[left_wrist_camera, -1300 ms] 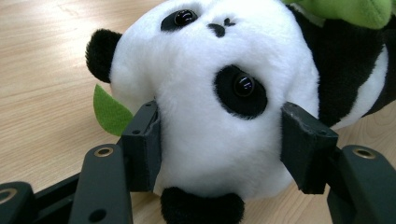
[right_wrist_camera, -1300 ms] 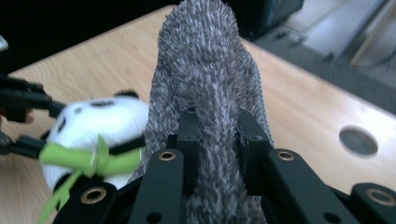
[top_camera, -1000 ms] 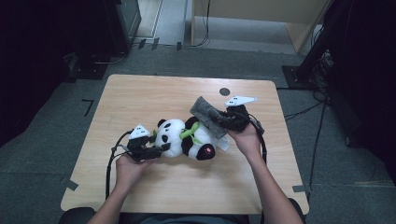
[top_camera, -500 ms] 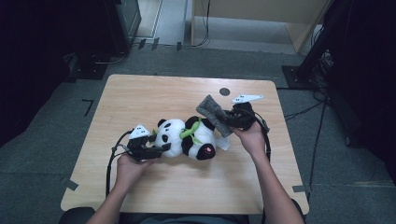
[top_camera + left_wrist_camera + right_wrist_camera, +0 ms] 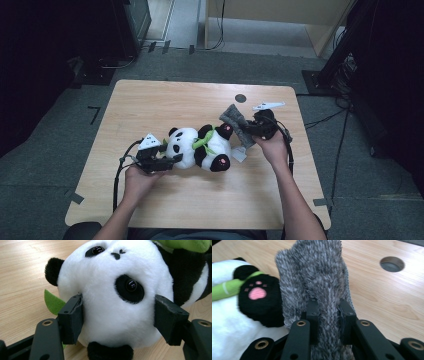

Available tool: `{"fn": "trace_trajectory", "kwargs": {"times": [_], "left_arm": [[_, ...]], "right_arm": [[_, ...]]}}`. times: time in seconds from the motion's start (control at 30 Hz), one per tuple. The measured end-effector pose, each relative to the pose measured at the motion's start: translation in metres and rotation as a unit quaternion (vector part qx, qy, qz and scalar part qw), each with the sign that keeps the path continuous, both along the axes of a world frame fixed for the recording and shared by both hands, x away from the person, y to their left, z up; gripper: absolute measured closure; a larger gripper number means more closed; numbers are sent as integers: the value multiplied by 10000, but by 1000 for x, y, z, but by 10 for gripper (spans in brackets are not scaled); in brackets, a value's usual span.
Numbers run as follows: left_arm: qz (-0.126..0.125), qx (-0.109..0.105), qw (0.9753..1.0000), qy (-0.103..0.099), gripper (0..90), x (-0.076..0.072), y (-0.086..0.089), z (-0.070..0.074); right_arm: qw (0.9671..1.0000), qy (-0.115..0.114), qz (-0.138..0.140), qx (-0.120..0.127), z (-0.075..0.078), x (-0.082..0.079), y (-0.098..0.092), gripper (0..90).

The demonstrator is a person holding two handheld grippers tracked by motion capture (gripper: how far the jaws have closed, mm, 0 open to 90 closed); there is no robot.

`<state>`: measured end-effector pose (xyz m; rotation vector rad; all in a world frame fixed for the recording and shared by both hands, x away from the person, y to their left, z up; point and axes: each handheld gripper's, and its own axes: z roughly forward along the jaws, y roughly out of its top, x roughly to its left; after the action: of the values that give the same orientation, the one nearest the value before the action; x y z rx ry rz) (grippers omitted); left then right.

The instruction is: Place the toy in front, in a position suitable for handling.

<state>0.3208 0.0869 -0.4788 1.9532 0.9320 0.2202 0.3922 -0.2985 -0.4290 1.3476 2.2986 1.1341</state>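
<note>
Light wooden worktop (image 5: pixel 150 105) on grey carpet, dark surroundings; round cable hole (image 5: pixel 240 98) near far edge, beyond right jaws

Plush panda (image 5: pixel 200 147) lying on its side mid-worktop, between the two grippers; head toward left gripper, feet toward right gripper; green strip (image 5: pixel 201 142) across chest

Left gripper (image 5: pixel 167 161): jaws spread wide, one each side of panda's white head (image 5: pixel 112 290), pressed against the plush at both cheeks; head filling the gap. Green felt leaf (image 5: pixel 53 302) just outside one jaw, flat on worktop. Black ear (image 5: pixel 52 270) beyond that jaw

Right gripper (image 5: pixel 249 131): jaws nearly closed, clamped on a fold of grey knitted sock (image 5: pixel 319 290); sock standing up from jaws, bulk of it beyond the tips. Black paw with pink pad (image 5: pixel 257 293) just beside sock, to one side of jaws, touching or nearly so; cannot tell which

Small white tag (image 5: pixel 239 155) on worktop below right jaws in high view
</note>
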Motion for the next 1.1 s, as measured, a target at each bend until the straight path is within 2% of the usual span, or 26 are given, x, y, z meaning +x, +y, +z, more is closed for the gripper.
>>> {"fn": "trace_trajectory", "kwargs": {"times": [0.1, 0.23, 0.33, 0.37, 0.4, 0.47, 0.5, 0.6, 0.73, 0.77, 0.87, 0.9, 1.1], "left_arm": [[-14, 10, 10000, 1, 307, 0, 0, 0], [-20, 4, 10000, -2, 306, 0, 0, 0], [-20, 3, 10000, -5, 306, 0, 0, 0], [-20, 3, 10000, -5, 306, 0, 0, 0], [-20, 6, 10000, -7, 306, 0, 0, 0], [-20, 2, 10000, -5, 306, 0, 0, 0], [-20, 1, 10000, -8, 306, 0, 0, 0], [-24, 9, 10000, -15, 306, 0, 1, 0], [-29, 13, 10000, -16, 307, 0, 0, 0], [-31, 15, 10000, -17, 308, 0, 0, 0], [-36, 20, 10000, -14, 310, 0, 1, 0], [-36, 20, 10000, -12, 311, 0, 1, 0], [4, -38, 10000, 24, 313, 0, 0, 0]], "right_arm": [[10000, -69, -71, 8, 2, 0, -5, 760], [9994, -241, -173, 177, 10, -3, -12, 759], [9989, -365, -98, 288, 25, -8, -10, 758], [9989, -365, -98, 288, 25, -8, -10, 758], [9984, -464, -27, 318, 33, -11, -7, 758], [9980, -534, 23, 328, 36, -13, -5, 757], [9974, -616, 111, 350, 43, -17, 0, 756], [9965, -727, 249, 339, 51, -22, 9, 755], [9956, -775, 415, 318, 53, -25, 20, 755], [9956, -740, 509, 282, 51, -25, 27, 755], [9954, -708, 596, 240, 47, -25, 34, 755], [9958, -619, 653, 190, 42, -24, 39, 754], [9963, -419, 738, 121, 30, -19, 44, 742]]}}
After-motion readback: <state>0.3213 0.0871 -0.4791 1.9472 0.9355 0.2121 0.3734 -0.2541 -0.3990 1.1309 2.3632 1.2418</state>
